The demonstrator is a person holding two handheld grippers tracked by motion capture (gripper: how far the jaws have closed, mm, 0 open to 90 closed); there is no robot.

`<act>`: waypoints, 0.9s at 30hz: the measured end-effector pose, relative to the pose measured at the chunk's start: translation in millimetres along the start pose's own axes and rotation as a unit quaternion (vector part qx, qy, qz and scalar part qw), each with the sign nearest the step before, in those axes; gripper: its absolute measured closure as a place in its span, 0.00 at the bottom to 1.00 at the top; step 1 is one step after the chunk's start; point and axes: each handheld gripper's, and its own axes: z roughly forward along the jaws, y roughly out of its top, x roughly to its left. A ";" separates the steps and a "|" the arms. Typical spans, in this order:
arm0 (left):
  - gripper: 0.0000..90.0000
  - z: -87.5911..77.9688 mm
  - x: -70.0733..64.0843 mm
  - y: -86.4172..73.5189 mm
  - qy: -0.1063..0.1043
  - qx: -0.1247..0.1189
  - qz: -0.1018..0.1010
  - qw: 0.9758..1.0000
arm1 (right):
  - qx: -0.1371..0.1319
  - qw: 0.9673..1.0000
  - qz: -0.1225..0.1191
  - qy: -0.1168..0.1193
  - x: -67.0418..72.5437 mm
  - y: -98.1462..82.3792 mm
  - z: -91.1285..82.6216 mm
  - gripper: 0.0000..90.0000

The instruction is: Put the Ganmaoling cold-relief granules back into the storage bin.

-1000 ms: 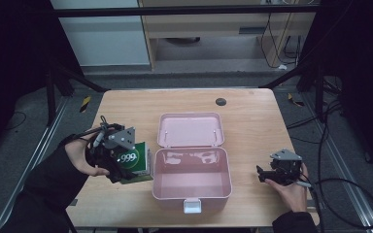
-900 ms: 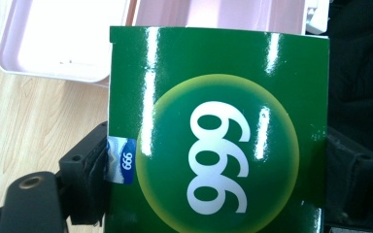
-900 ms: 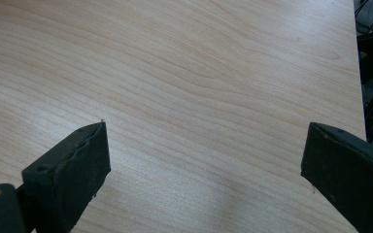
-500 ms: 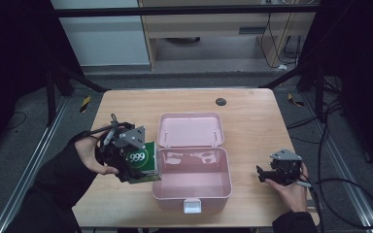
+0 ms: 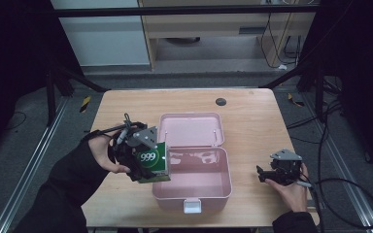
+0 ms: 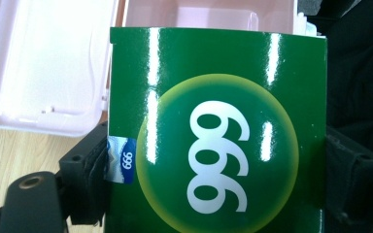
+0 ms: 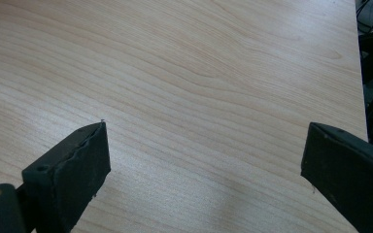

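The left hand-held gripper [image 5: 143, 160] pinches a green box [image 5: 154, 162] marked 999, its jaws pressed against the box's two sides and spread to the box's width. Just to the right of this hand-held gripper sits an open pink case [image 5: 193, 182], the box hanging at its left rim. Well to the right, the right hand-held gripper [image 5: 264, 174] rests low over the wooden surface [image 5: 252, 121], jaws spread wide with bare wood between them.
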 end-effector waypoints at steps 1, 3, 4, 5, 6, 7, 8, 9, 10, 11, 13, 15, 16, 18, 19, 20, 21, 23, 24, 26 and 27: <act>0.16 0.9 0.2 1.8 0.000 0.000 0.001 1.000 | 0.000 1.000 0.000 0.000 -0.1 0.0 0.0 0.04; 0.16 2.7 0.5 5.6 -0.001 -0.002 0.004 1.000 | 0.000 1.000 0.001 0.000 -0.1 -0.1 -0.2 0.04; 0.17 3.5 0.7 7.0 -0.003 -0.002 0.005 1.000 | 0.000 1.000 0.001 0.000 -0.2 -0.2 -0.2 0.04; 0.16 4.0 1.0 8.4 -0.003 0.000 0.009 1.000 | 0.000 1.000 0.001 0.001 -0.3 -0.2 -0.2 0.04; 0.16 4.8 0.9 9.7 -0.002 -0.001 0.009 1.000 | 0.000 1.000 0.002 0.001 -0.3 -0.3 -0.2 0.04; 0.16 5.6 0.7 10.8 -0.003 -0.001 0.009 1.000 | 0.000 1.000 0.002 0.001 -0.3 -0.3 -0.2 0.04; 0.17 6.5 0.9 12.0 -0.004 -0.001 0.011 1.000 | 0.000 1.000 0.002 0.001 -0.3 -0.3 -0.1 0.04; 0.17 7.7 0.7 13.2 -0.006 0.000 0.011 1.000 | 0.001 1.000 0.002 0.002 -0.2 -0.4 0.0 0.04; 0.16 9.2 0.5 14.3 -0.005 -0.001 0.011 1.000 | 0.001 1.000 0.001 0.002 -0.2 -0.4 0.1 0.04; 0.16 10.3 0.7 15.6 -0.005 0.001 0.012 1.000 | 0.001 1.000 0.001 0.001 0.0 -0.5 0.3 0.04; 0.16 12.7 1.0 17.8 -0.005 0.001 0.014 1.000 | 0.001 1.000 0.000 0.001 0.1 -0.9 0.8 0.04; 0.16 14.4 1.5 20.1 -0.007 -0.001 0.016 1.000 | 0.001 1.000 0.000 0.001 0.3 -1.1 1.0 0.04; 0.16 15.2 1.8 21.1 -0.009 -0.001 0.017 1.000 | 0.000 1.000 -0.001 0.001 0.1 -1.1 1.0 0.04; 0.16 17.4 1.9 23.2 -0.011 -0.003 0.018 1.000 | 0.000 1.000 0.000 0.001 0.0 -1.0 0.8 0.04; 0.16 18.7 2.1 24.5 -0.012 -0.002 0.021 1.000 | 0.001 1.000 0.001 0.001 -0.2 -1.1 0.6 0.04; 0.16 20.1 2.1 25.8 -0.013 0.000 0.021 1.000 | 0.001 1.000 0.001 0.001 -0.2 -1.1 0.6 0.04; 0.16 21.8 2.2 27.4 -0.014 0.001 0.023 1.000 | 0.001 1.000 0.000 0.001 -0.6 -1.3 0.7 0.04; 0.16 24.2 1.9 29.2 -0.015 0.001 0.023 1.000 | 0.001 1.000 0.000 0.001 -0.6 -1.4 0.7 0.04; 0.17 25.3 2.1 30.1 -0.015 0.000 0.026 1.000 | 0.000 1.000 0.001 0.001 -0.7 -1.4 0.7 0.04; 0.17 27.7 2.0 31.2 -0.017 0.001 0.026 1.000 | 0.000 1.000 0.001 0.001 -0.6 -1.4 0.7 0.04; 0.16 29.2 2.0 31.9 -0.017 0.002 0.027 0.999 | 0.000 1.000 0.000 0.001 -0.6 -1.4 0.7 0.04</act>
